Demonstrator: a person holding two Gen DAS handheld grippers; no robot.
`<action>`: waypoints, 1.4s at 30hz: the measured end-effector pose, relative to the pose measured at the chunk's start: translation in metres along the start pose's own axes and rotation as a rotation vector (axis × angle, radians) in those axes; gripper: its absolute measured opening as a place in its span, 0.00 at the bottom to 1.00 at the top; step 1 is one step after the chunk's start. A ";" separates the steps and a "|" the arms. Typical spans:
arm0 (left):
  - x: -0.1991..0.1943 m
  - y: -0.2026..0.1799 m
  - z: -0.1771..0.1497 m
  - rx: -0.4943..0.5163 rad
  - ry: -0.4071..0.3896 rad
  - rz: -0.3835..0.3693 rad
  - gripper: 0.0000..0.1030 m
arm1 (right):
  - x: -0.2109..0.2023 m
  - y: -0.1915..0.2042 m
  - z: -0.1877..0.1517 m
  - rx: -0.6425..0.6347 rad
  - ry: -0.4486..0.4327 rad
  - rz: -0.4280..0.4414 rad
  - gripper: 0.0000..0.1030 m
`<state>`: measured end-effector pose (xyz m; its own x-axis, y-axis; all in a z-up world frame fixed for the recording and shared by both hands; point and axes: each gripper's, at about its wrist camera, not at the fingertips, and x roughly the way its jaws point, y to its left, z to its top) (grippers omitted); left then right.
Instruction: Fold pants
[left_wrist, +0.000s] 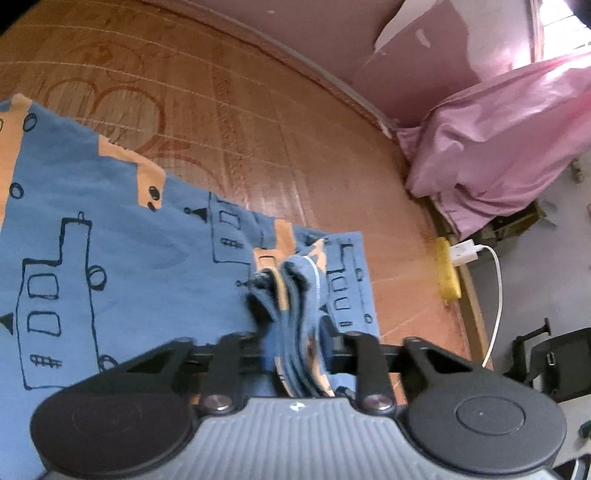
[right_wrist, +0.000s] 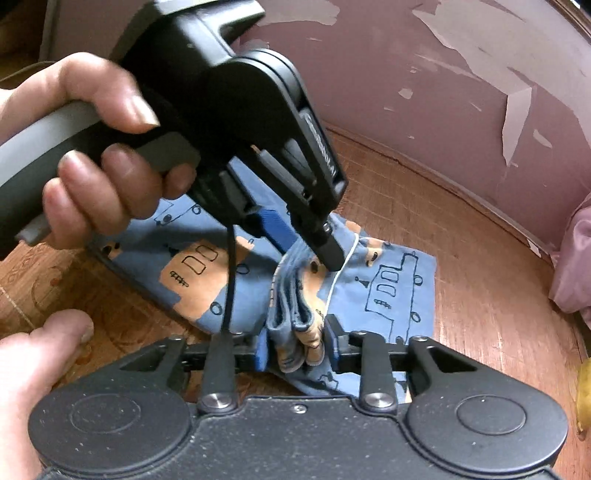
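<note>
I have both grippers on the pants (left_wrist: 110, 236), a blue pair printed with black line-drawn buildings and orange patches, lying on a reddish-brown patterned mat (left_wrist: 229, 110) that fills the upper left of the left wrist view.

My left gripper (left_wrist: 295, 332) sits at the bottom centre of its own frame with its fingers pinching a thick bunch of gathered layers, several edges stacked together. In the right wrist view the same tool comes in from the upper left, held by a hand (right_wrist: 99, 173), and its tips meet the cloth near the middle of the frame.

My right gripper (right_wrist: 295, 347) is low centre in its frame, fingers also pinching a wad of the same bunched edge, just beside the left one's grip. Another hand (right_wrist: 40, 369) shows at the lower left.

As for progress, I judge the folding to be partway: the cloth looks already doubled, since I count several layers in each pinch and the spread part on the mat is fairly compact. It is not finished. The gripped edge is crumpled rather than flat, a white drawstring (right_wrist: 341, 273) trails loose across the fabric, and the bunch has yet to be laid down and smoothed. Which end of the pants I hold, I cannot tell for certain.
</note>
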<state>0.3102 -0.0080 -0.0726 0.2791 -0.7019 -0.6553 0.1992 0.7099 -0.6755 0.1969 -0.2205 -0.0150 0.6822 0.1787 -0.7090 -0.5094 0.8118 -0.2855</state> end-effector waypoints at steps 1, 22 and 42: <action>0.001 -0.001 0.000 0.001 0.000 0.016 0.14 | -0.001 0.000 -0.002 0.004 -0.002 -0.001 0.19; -0.077 0.009 0.008 0.195 -0.043 0.048 0.10 | -0.013 0.049 0.057 -0.277 -0.060 0.155 0.14; -0.158 0.105 -0.009 0.027 -0.168 0.244 0.12 | 0.032 0.132 0.112 -0.418 -0.079 0.395 0.17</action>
<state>0.2787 0.1771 -0.0432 0.4731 -0.4921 -0.7308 0.1309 0.8595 -0.4940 0.2102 -0.0459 -0.0031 0.4275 0.4776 -0.7675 -0.8861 0.3895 -0.2512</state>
